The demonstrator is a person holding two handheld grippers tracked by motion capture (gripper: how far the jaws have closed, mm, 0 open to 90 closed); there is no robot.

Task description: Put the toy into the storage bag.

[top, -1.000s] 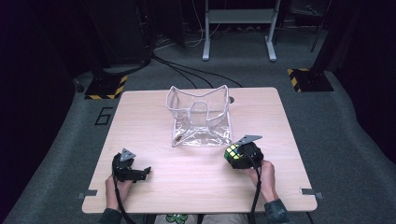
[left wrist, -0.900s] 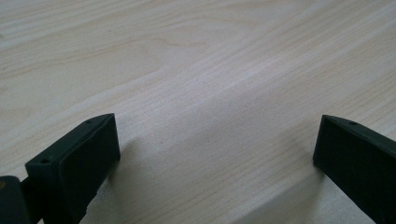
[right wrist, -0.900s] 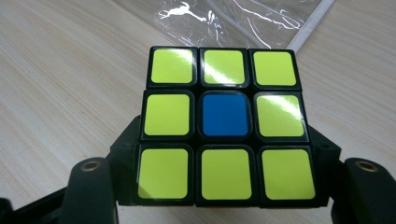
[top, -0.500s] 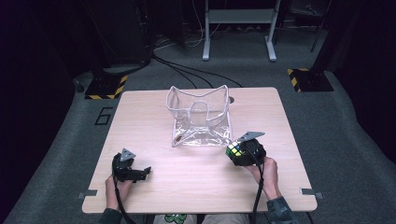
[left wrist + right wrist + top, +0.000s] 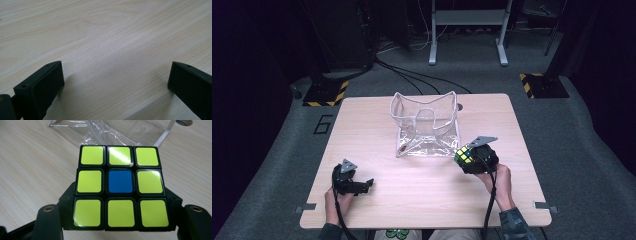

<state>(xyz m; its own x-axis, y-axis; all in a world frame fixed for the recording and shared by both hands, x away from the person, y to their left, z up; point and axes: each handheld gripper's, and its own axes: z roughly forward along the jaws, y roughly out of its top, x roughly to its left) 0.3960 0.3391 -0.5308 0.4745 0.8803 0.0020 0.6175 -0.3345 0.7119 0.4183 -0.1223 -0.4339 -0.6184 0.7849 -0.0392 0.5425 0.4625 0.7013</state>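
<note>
A puzzle cube (image 5: 465, 156) with black edges is clamped in my right gripper (image 5: 472, 159), just off the front right corner of a clear plastic bag (image 5: 426, 125) that stands open at mid-table. In the right gripper view the cube (image 5: 120, 187) faces me with yellow-green stickers around one blue centre, both jaws pressed on its sides, and the bag (image 5: 112, 131) lies crumpled just beyond. My left gripper (image 5: 362, 186) rests near the table's front left, open. Its fingers (image 5: 40, 87) stand wide apart over bare wood.
The light wooden table (image 5: 372, 130) has bare surface left of the bag and between the two grippers. A small round hole (image 5: 459, 106) sits behind the bag. Cables and striped floor plates (image 5: 326, 93) lie on the grey floor beyond the table.
My right gripper has carried the cube slightly up and forward toward the bag's right corner. The left gripper has stayed put.
</note>
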